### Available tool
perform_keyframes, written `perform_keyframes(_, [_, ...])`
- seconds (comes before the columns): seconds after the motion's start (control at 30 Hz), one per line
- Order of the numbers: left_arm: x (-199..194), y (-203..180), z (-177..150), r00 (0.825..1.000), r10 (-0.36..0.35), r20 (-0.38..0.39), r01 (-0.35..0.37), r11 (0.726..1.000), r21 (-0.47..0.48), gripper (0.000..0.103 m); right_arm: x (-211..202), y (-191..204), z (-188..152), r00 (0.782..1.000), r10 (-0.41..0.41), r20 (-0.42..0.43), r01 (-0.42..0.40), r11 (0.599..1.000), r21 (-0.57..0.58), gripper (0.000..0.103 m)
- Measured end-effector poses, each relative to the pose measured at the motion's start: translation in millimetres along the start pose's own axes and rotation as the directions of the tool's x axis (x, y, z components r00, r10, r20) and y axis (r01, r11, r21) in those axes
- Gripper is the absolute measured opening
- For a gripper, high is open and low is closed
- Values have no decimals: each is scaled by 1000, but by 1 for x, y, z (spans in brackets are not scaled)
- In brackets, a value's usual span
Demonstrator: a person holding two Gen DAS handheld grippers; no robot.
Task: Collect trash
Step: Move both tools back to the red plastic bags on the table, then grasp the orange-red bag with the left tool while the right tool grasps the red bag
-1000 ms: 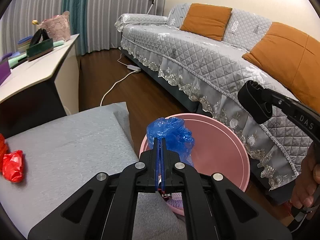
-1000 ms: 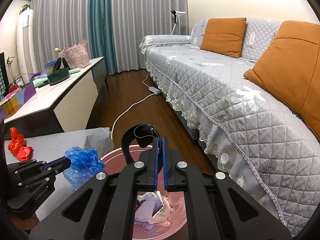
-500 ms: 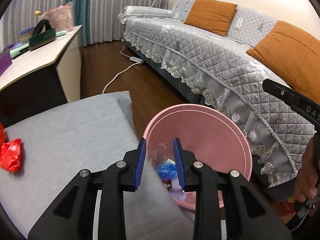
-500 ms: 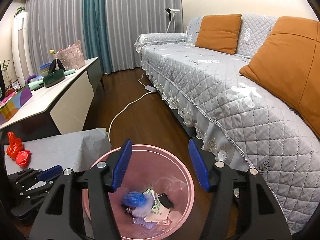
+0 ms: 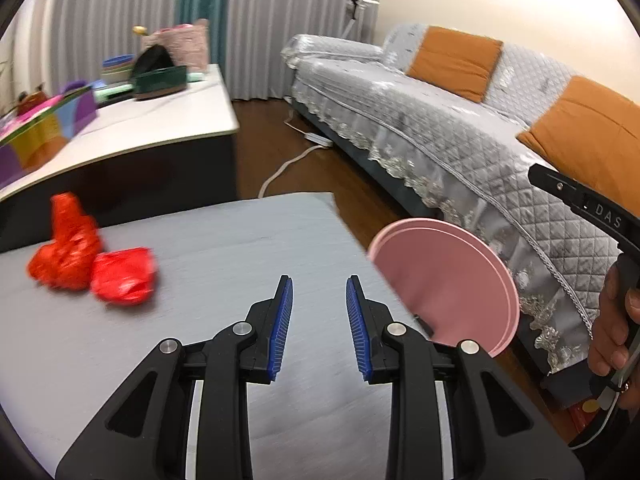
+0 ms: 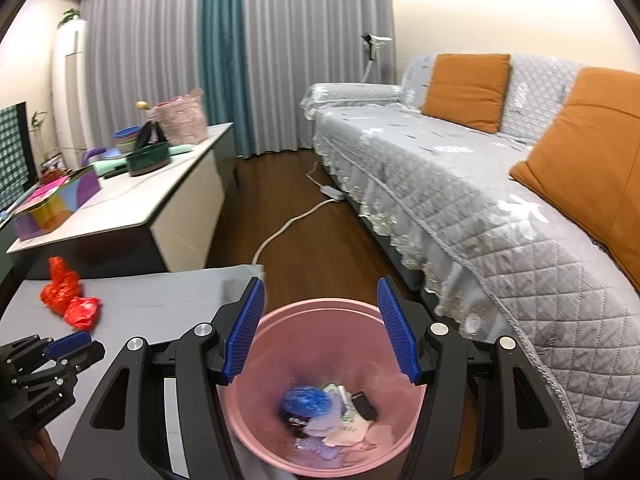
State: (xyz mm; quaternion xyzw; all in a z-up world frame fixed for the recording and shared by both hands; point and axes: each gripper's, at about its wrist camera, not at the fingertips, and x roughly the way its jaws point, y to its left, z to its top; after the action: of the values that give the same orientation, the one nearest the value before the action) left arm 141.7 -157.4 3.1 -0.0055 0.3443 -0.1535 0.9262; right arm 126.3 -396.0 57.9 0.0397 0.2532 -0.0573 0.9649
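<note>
A pink bin [image 6: 320, 408] stands on the floor beside a low grey table [image 5: 224, 240]; in the left wrist view the pink bin [image 5: 448, 280] shows at the right of the table edge. Inside it lie a crumpled blue plastic bag [image 6: 306, 400] and other paper scraps. Two red crumpled wrappers [image 5: 92, 268] rest on the table's left part, also visible as red wrappers [image 6: 68, 300] in the right wrist view. My left gripper [image 5: 319, 304] is open and empty above the table. My right gripper [image 6: 320, 320] hangs open and empty over the bin's mouth.
A grey quilted sofa [image 6: 460, 184] with orange cushions runs along the right. A white cabinet [image 6: 152, 200] with boxes and bowls stands at the left. A white power cable [image 6: 292, 224] crosses the wooden floor. A hand [image 5: 616, 328] holds the right gripper's handle.
Both grippers opened; the blue bag and a black item dropped into the pink bin. My left gripper swung left from the bin to above the table, toward the red wrappers. The right gripper rose slightly.
</note>
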Motion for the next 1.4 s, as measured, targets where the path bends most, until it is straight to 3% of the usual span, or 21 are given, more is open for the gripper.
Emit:
perform_keyframes(0.23, [-27,48,-18,997,73,28,-71,995,-62,28,-11,50,-4,997,79,9,-78,995,-65,58])
perform_keyframes(0.37, [-34,79,-28,994,106,27,-102,986,-129,28,-8,76,-7,990,139,-8,-139,986,-88,49])
perform_keyframes(0.7, [-55,164,-38,971,233,47,-216,946,-241,28,12,157,-12,942,329,-59,-333,940,-75,43])
perform_keyframes(1.13, [-52,243,-27,948,313,49,-289,918,-271,28,47,244,-26,901,420,-108,-431,894,-123,44])
perform_keyframes(1.23, [-50,256,-20,945,321,55,-295,916,-272,28,58,260,-34,894,429,-131,-444,886,-132,48])
perform_keyframes(1.4, [-48,270,-10,941,332,62,-306,915,-262,28,79,289,-44,882,436,-181,-463,873,-155,70])
